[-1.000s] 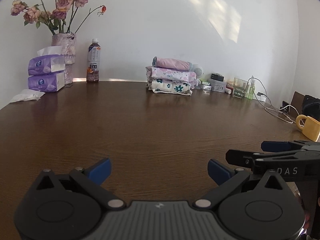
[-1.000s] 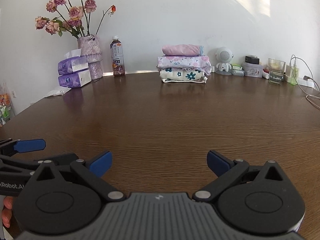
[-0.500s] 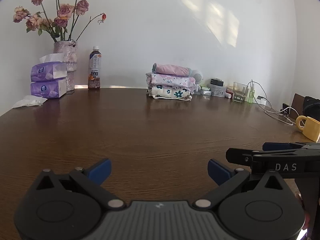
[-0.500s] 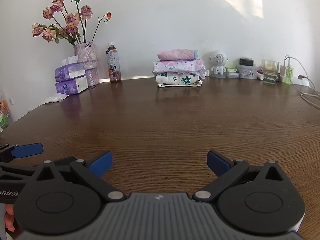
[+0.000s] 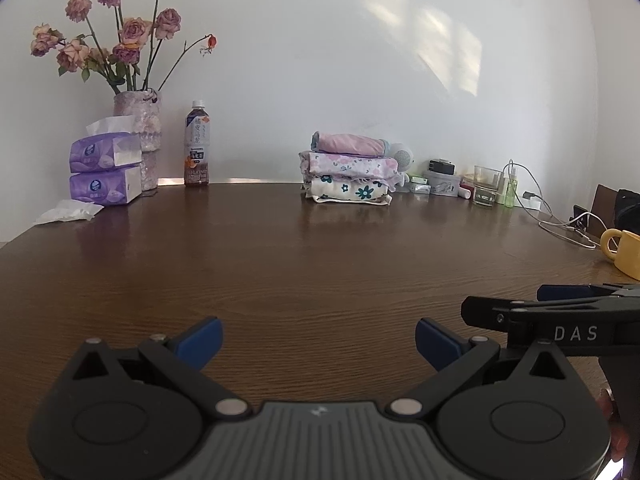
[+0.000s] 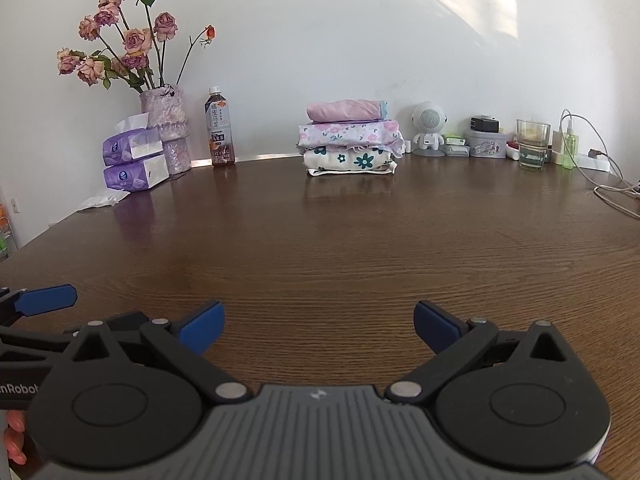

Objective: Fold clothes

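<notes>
- The left hand-held gripper hovers low over the near part of the bench, its blue-tipped fingers spread wide with nothing between them.
- The right hand-held gripper sits beside it at much the same height, fingers likewise wide and holding nothing; each tool shows at the edge of the other's view.
- The only clothes in view are a stack of folded clothes at the far edge of the bench, against the wall: a pink roll on top, a pale floral piece beneath, a white piece with dark flowers at the bottom.
- The stack stands between a bottle and a small white robot-shaped figure, well apart from both tools.
- No loose garment lies on the wood in front of the tools, so I judge this a pause between garments, or the end of the task, not a fold in progress.
- If more folding remains, the next move calls for bringing an unfolded piece onto the bare wood; none is visible here, so where it would come from cannot be told.
- A reach toward the stack should steer clear of the glass and cables on the right.
</notes>
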